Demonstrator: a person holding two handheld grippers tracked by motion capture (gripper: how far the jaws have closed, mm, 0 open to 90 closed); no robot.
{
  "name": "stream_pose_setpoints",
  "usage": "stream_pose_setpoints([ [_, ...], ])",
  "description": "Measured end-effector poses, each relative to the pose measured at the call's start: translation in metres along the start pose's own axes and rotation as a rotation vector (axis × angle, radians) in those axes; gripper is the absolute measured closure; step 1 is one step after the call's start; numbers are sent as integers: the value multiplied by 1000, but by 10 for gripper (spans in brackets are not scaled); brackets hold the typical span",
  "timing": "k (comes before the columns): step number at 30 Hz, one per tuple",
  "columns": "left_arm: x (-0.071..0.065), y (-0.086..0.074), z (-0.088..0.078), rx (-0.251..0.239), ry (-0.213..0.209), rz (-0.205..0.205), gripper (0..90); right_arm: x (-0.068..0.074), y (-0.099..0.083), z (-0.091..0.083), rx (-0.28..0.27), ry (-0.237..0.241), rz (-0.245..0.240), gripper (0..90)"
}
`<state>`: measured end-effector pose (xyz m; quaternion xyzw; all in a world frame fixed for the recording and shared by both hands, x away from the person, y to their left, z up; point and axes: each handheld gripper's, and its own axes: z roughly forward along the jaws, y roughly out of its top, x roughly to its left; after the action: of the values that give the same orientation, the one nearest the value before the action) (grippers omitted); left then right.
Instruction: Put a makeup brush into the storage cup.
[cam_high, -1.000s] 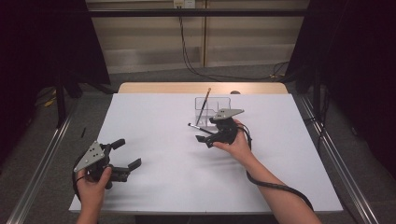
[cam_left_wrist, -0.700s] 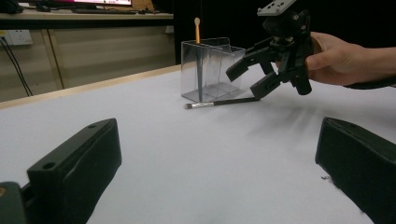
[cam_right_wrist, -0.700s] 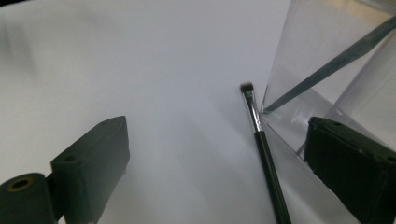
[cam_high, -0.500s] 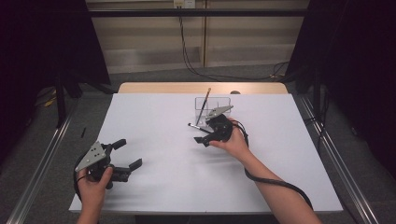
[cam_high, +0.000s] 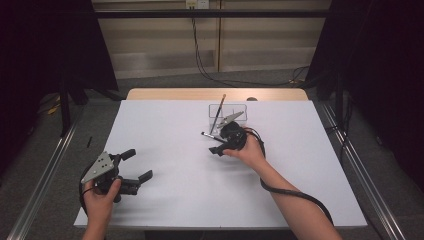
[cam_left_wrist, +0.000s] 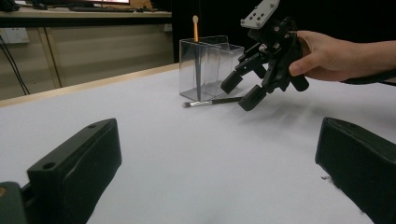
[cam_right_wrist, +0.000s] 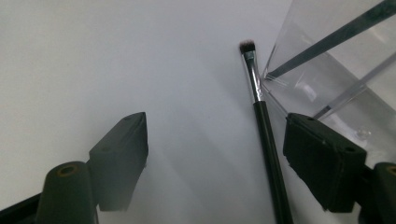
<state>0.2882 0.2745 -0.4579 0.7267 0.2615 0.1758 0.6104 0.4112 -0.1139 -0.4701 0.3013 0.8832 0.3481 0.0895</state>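
right gripper (cam_left_wrist: 246, 91), jaws spread and closing around the brush (cam_right_wrist: 266, 135) beside the clear holder (cam_left_wrist: 208, 67); a skewed pinch could flick it away.

The high view looks forward and down over the table (cam_high: 165, 125). Both gripper views sit low and close, facing the clear holder (cam_left_wrist: 208, 65), apparently from opposite sides; all share it.

Black two-jaw claws (cam_high: 131, 167) with grey three-cornered plates, trailing black cables

White table sheet (cam_high: 165, 125), floor cables (cam_high: 210, 75)
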Motion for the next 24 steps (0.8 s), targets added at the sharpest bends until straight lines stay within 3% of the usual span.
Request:
stream_pose_setpoints([
  [16, 1, -1, 1, 9, -5, 4, 2, 3, 3, 11, 68, -31, -12, 304],
  [20, 1, -1, 1, 10, -5, 6, 3, 2, 3, 12, 59, -18, -11, 407],
  [22, 1, -1, 1, 11, -5, 6, 2, 2, 4, 12, 64, -17, -10, 411],
  [24, 1, -1, 1, 11, -6, 4, 3, 2, 5, 12, 65, -12, -16, 500],
])
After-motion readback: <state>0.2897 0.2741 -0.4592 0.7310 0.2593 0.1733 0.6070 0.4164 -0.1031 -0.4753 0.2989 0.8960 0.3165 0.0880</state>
